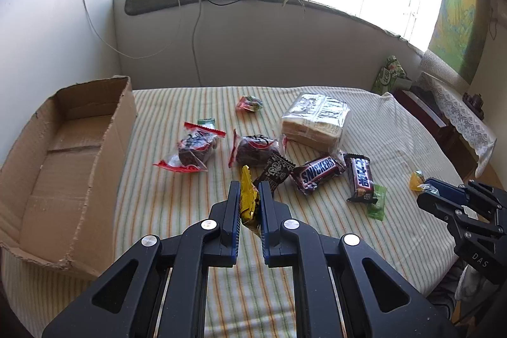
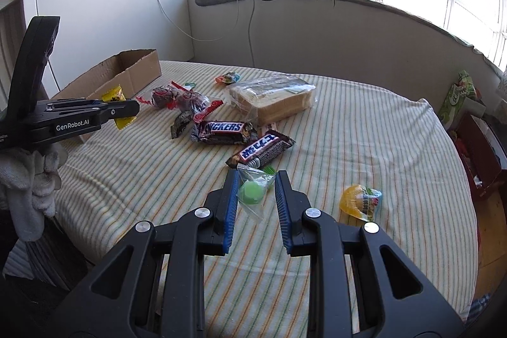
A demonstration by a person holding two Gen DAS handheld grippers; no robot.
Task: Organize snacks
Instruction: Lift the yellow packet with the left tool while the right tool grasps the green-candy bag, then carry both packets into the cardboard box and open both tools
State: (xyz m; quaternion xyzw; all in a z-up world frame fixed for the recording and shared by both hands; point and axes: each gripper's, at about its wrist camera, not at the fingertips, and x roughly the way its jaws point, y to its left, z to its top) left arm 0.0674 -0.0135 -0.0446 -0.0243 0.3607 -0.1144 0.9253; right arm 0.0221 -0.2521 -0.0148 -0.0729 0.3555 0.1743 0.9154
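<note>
Above the striped cloth [image 1: 177, 211], left gripper [image 1: 249, 198] clamps a yellow packet [image 1: 248, 200], right gripper [image 2: 256, 194] a half-hidden green candy [image 2: 250, 193].

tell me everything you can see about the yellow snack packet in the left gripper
The yellow snack packet is a small crinkled, shiny wrapper with dark print and a serrated end. It stands roughly on edge, pinched between the pads of the left gripper, lifted above the striped cloth, just right of the cardboard box.
</note>
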